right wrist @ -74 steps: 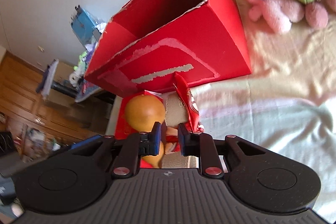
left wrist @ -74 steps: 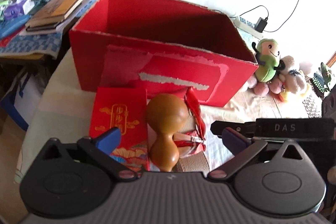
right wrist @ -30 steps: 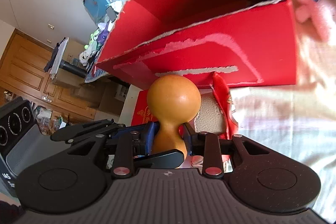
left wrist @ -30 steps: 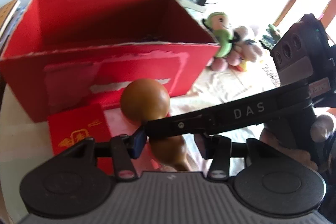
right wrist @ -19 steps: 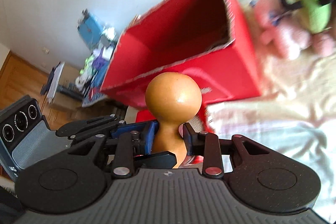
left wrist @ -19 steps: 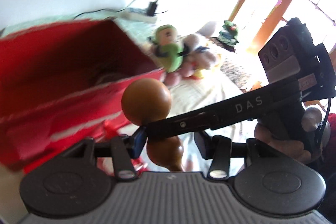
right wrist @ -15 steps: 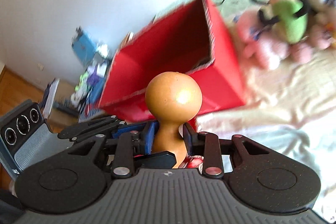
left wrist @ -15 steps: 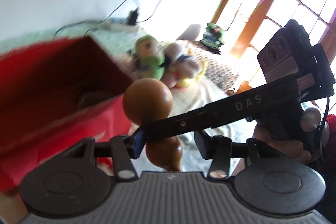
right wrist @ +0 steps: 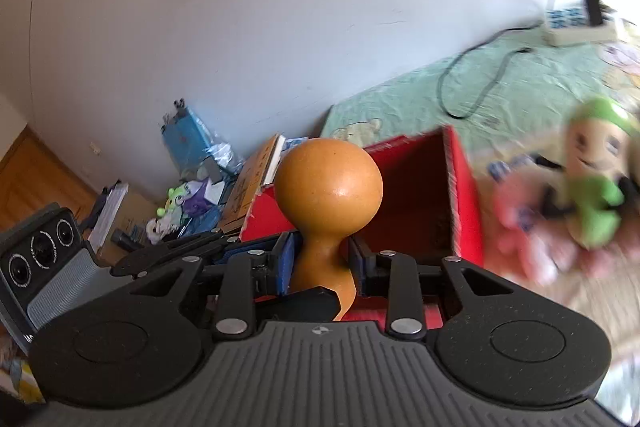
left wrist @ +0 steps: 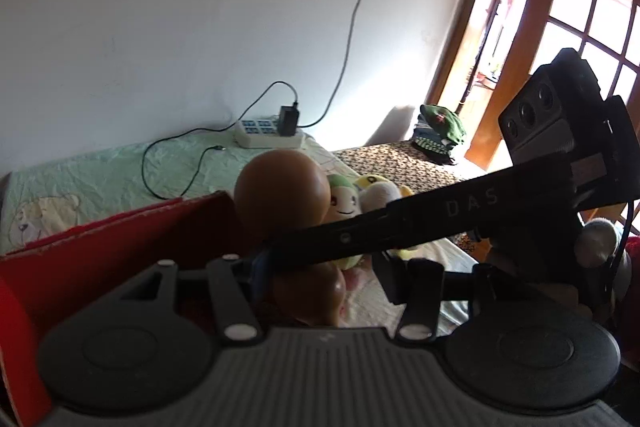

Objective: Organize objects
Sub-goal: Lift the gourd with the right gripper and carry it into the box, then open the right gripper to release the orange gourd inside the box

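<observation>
While the right gripper pinched the gourd at its waist, long axis upright, big bulb up, above the box rim, left gripper loosely flanked it, grip unclear.

Power strip on the green sheet by the wall, charger plugged in. Right of the strip, folded clothes near the door. Left of it, books beside clutter.
</observation>
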`<state>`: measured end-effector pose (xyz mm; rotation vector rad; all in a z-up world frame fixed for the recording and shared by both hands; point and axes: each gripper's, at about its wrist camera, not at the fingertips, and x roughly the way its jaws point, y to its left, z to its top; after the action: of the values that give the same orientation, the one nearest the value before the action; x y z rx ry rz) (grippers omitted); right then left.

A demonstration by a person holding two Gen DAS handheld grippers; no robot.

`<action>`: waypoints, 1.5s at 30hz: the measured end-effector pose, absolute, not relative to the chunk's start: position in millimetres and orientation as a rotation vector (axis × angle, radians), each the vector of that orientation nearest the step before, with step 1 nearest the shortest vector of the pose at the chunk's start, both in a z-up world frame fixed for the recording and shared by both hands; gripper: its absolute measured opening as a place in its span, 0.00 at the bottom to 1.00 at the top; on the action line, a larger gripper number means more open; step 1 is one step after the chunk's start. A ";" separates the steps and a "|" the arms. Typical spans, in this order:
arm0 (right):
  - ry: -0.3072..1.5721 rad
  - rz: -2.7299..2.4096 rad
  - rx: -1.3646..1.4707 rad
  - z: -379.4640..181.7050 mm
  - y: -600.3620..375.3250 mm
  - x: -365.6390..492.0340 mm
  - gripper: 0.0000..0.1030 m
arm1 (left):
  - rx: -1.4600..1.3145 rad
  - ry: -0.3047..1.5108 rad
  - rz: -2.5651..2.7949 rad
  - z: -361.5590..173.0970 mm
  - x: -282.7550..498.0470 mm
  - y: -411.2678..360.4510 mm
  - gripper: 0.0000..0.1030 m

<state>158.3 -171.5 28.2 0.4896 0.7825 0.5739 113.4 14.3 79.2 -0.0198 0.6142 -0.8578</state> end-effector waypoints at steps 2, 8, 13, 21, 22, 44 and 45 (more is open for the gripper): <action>0.813 0.598 0.476 21.3 -161.6 180.5 0.31 | -0.033 0.649 -0.811 71.1 131.5 22.0 0.53; 0.948 0.621 0.494 -13.3 -132.4 239.0 0.31 | -0.045 0.762 -0.698 37.5 176.7 36.5 0.52; 1.016 0.598 0.465 -34.4 -117.9 258.0 0.31 | -0.086 0.865 -0.661 8.7 210.3 38.0 0.52; 1.067 0.539 0.411 -56.2 -105.9 268.0 0.21 | -0.088 0.995 -0.630 -12.9 225.4 38.3 0.51; 1.064 0.534 0.391 -56.5 -103.5 266.7 0.18 | -0.081 1.001 -0.632 -12.8 225.3 37.0 0.51; 1.092 0.485 0.361 -60.0 -102.3 268.1 0.22 | 0.062 0.914 -0.362 -14.5 216.5 70.8 0.66; 1.110 0.488 0.391 -59.4 -104.8 269.4 0.22 | 0.053 0.900 -0.350 -13.2 215.2 72.9 0.71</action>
<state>269.4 -104.8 -59.4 0.3915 1.1103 0.4878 215.2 72.9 -13.2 0.0525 0.8999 -0.3499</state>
